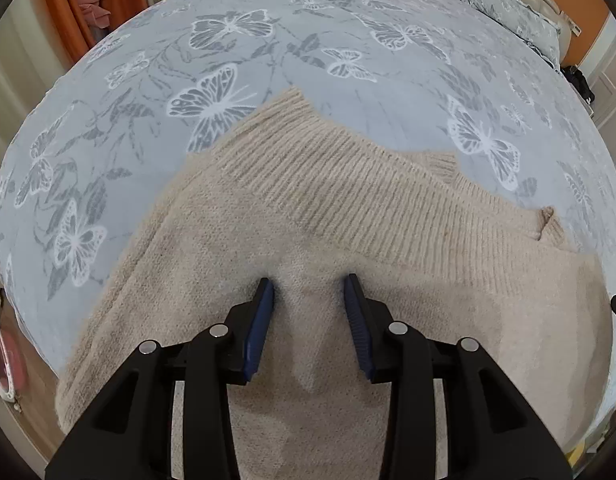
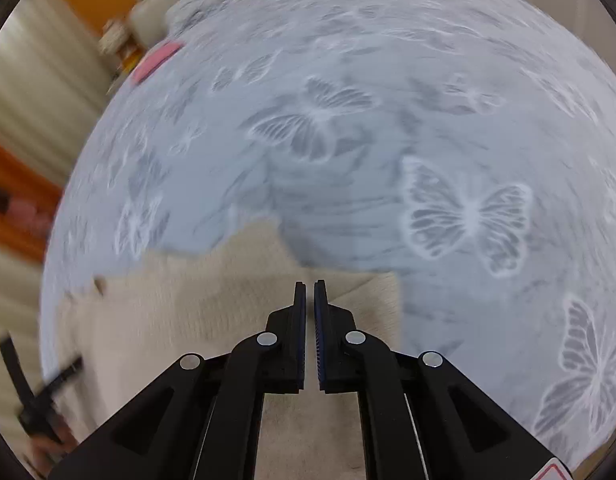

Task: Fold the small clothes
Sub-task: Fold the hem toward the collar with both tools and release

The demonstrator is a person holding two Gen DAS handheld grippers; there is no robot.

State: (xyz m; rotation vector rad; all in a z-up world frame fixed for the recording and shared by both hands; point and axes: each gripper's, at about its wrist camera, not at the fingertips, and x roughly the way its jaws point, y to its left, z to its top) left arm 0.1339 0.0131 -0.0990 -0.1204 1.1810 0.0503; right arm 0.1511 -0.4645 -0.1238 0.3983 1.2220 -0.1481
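Left gripper (image 1: 308, 290) jaws wide, tips pressing into the beige ribbed-knit sweater (image 1: 347, 208), likely pinning it. Right gripper (image 2: 309, 292) jaws nearly closed, nothing between them, over the sweater's edge. Sweater lies partly folded on the butterfly-print grey bed cover (image 1: 268, 40), near edge.
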